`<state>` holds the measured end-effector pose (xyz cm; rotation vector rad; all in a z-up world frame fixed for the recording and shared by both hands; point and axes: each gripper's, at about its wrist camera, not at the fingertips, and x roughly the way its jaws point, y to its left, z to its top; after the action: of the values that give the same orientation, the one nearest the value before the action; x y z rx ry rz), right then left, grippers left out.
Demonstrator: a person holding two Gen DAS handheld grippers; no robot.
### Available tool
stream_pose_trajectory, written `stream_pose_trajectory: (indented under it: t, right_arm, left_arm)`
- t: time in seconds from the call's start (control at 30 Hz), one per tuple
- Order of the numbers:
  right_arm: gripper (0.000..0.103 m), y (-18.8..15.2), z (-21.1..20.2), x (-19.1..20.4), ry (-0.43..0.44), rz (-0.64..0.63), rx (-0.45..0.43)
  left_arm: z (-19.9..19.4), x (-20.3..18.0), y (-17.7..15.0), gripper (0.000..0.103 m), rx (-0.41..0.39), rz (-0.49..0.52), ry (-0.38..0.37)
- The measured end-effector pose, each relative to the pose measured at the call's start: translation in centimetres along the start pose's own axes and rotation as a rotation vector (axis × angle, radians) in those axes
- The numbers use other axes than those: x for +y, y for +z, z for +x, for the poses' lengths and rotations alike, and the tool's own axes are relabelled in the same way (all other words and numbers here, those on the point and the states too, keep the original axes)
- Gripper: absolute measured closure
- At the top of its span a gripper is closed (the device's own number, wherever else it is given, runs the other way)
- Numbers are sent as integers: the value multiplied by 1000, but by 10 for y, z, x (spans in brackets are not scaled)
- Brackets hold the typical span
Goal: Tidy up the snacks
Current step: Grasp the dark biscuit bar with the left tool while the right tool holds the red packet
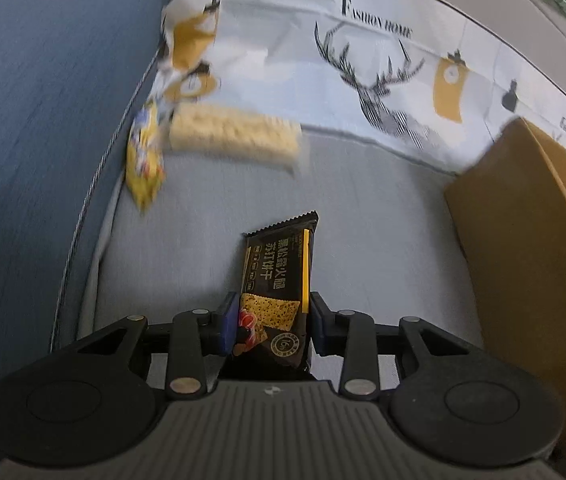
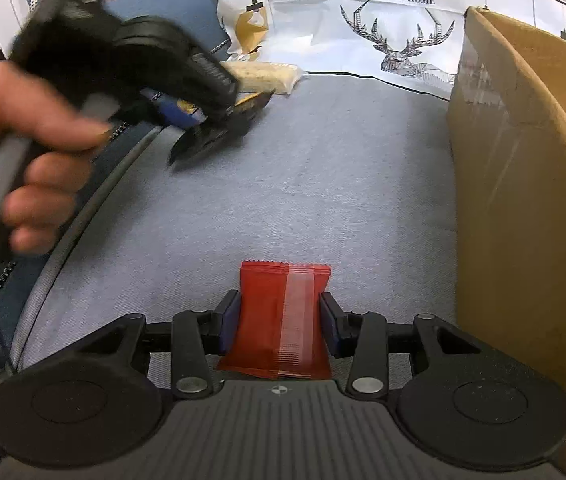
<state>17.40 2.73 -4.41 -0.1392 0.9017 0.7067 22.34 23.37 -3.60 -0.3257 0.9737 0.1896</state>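
Observation:
My left gripper is shut on a black cracker packet and holds it above the grey cushion. It also shows, blurred, in the right wrist view with the packet in it. My right gripper is shut on a red snack packet above the grey cushion. A pale yellow snack bar and a yellow packet lie at the far left of the cushion. The bar also shows in the right wrist view.
An open cardboard box stands at the right; it also shows in the right wrist view. A white deer-print cloth lies at the back. A blue cushion lies at the left.

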Motion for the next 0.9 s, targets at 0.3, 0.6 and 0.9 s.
stream_pose_trajectory:
  t: [0.3, 0.6, 0.9]
  right_arm:
    - [58, -6, -8, 1, 21, 9, 1]
    - [49, -9, -14, 3, 37, 11, -6]
    - [40, -9, -3, 14, 13, -69, 33]
  left_arm:
    - [-39, 5, -45, 53, 76, -117, -70]
    - [-48, 7, -42, 48, 39, -185, -71]
    - [-23, -30, -43, 48, 123, 24, 24]
